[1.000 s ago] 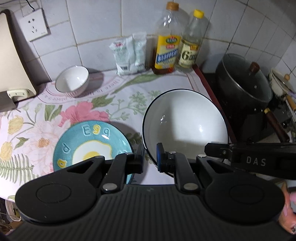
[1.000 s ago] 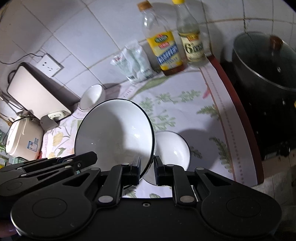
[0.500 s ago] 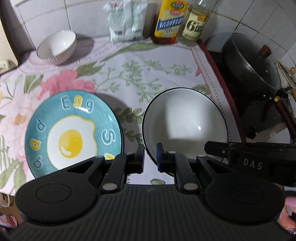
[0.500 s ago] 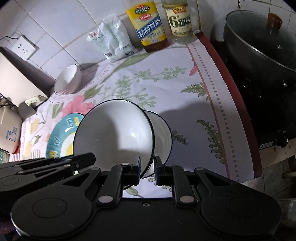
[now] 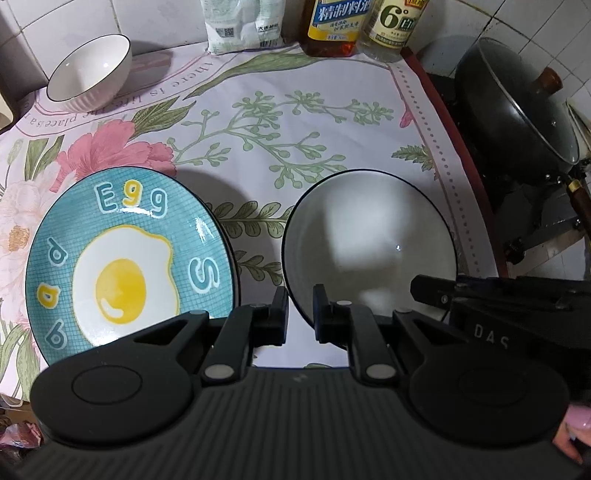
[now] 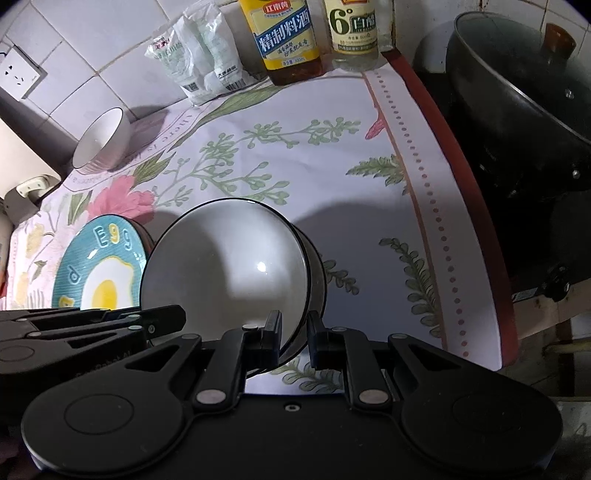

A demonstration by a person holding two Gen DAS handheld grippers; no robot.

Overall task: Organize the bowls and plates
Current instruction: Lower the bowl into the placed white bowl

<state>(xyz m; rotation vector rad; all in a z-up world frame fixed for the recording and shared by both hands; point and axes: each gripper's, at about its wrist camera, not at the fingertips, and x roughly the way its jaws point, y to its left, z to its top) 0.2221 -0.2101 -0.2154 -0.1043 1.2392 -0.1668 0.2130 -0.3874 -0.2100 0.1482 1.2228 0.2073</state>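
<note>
Both grippers hold one large white bowl with a dark rim (image 5: 369, 243), also in the right wrist view (image 6: 225, 273). My left gripper (image 5: 298, 314) is shut on its near left rim. My right gripper (image 6: 293, 332) is shut on its near right rim. The bowl sits low over a second white bowl (image 6: 317, 273), which is almost hidden beneath it. A blue plate with a fried egg picture (image 5: 125, 258) lies just left of it, and shows in the right wrist view (image 6: 96, 269). A small white ribbed bowl (image 5: 90, 72) stands at the far left.
Two bottles (image 5: 334, 26) (image 5: 391, 29) and a white bag (image 5: 243, 24) stand along the tiled wall. A black lidded wok (image 5: 517, 114) sits on the stove to the right, past the floral cloth's red edge (image 6: 469, 206). A wall socket (image 6: 16, 72) is at the far left.
Both grippers have lowered the large bowl down and forward over the second white bowl, which now shows only as a sliver. The egg plate looms larger.
</note>
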